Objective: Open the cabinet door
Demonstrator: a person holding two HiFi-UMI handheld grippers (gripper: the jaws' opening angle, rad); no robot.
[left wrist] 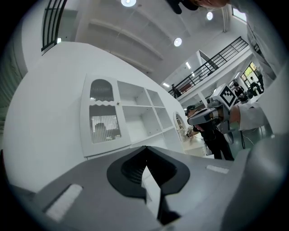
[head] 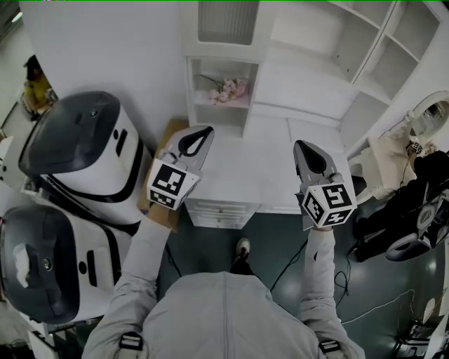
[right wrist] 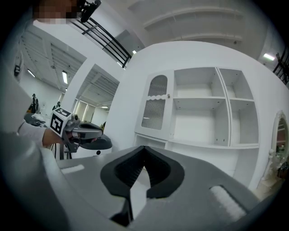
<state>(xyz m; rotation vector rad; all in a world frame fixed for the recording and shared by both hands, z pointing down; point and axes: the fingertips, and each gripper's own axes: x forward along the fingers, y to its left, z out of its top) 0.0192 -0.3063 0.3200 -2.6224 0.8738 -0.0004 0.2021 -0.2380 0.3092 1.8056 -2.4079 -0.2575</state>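
A white hutch stands in front of me, with a closed ribbed-glass cabinet door [head: 226, 21] at its upper left and open shelves [head: 365, 49] to the right. The door [left wrist: 104, 115] fills the middle of the left gripper view. In the right gripper view the door [right wrist: 156, 108] shows a small knob [right wrist: 169, 95] on its right edge. My left gripper [head: 198, 137] is shut and empty, held level over the counter, well short of the door. My right gripper [head: 303, 148] is also shut and empty, beside it to the right. Each sees the other: right gripper [left wrist: 205, 116], left gripper [right wrist: 88, 133].
Pink flowers [head: 228, 89] sit in a niche under the door, above the white counter [head: 266, 161] and drawers [head: 217, 210]. Two white-and-black machines [head: 84, 151] stand at the left beside a cardboard box [head: 170, 137]. An oval mirror [head: 433, 116], dark items and cables lie at the right.
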